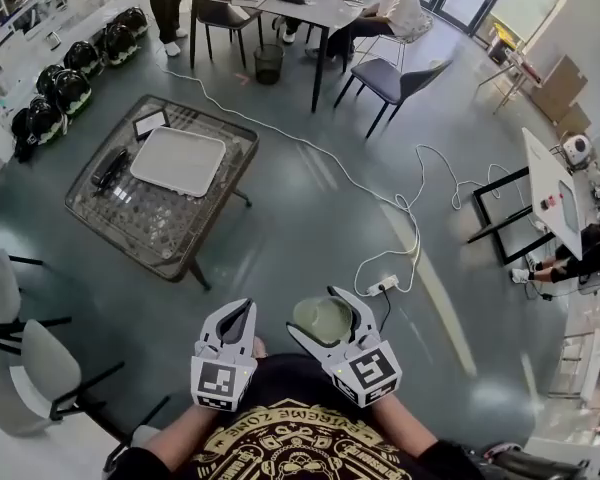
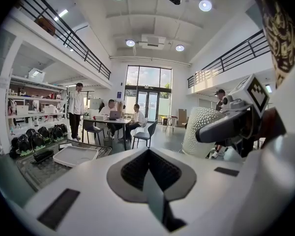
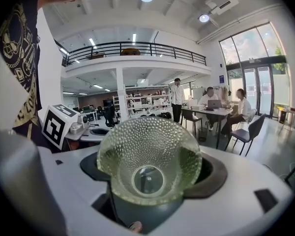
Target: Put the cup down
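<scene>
The right gripper (image 1: 315, 313) clamps the dimpled glass cup (image 3: 150, 151); the left gripper (image 1: 239, 313) is closed and empty. Carry the cup level to the low table (image 1: 145, 223) at ten o'clock, probably its landing spot.

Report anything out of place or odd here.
A white cable trails loose across the open floor to a power strip near the person: a trip hazard. The cup in the right gripper looks intact, nothing spilled.
</scene>
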Demonstrator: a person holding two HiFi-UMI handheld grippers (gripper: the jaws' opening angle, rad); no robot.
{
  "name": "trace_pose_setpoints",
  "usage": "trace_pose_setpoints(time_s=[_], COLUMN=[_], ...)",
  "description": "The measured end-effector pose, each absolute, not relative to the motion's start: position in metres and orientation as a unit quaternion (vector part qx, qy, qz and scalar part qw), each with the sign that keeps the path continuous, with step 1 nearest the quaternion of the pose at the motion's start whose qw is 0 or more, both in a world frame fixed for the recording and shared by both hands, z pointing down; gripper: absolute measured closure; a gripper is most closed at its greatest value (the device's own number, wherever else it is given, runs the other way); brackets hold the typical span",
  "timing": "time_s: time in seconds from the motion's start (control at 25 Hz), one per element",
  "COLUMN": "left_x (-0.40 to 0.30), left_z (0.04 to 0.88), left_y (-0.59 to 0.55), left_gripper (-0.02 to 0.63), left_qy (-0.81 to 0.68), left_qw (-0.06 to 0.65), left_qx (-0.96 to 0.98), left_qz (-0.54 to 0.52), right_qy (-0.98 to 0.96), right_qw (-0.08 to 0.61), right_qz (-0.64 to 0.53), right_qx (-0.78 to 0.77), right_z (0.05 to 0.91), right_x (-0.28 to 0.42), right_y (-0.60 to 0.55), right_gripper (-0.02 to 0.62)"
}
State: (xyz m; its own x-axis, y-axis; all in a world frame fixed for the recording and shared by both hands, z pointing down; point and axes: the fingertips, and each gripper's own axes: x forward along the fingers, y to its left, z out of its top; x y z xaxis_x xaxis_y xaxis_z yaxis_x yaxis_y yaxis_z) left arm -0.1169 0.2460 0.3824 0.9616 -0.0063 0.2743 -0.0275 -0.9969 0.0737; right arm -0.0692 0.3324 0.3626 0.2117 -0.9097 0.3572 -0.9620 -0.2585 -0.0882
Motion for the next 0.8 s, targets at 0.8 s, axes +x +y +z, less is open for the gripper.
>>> trace_pose_setpoints(time_s=[0.8], left_x=[-0.129], left_z=[0.382], left_y=[0.186], left_gripper=[0.608], left_qy=[-0.046], left_qw=[0.080], left_qx=[0.988], left_qz=[0.121], right_qy=[-0.635], right_qw=[0.111], right_qz=[0.157], right_qx=[0.748], right_z=[0.348], right_x=[-0.070], right_y=[0.259], right_gripper=[0.196])
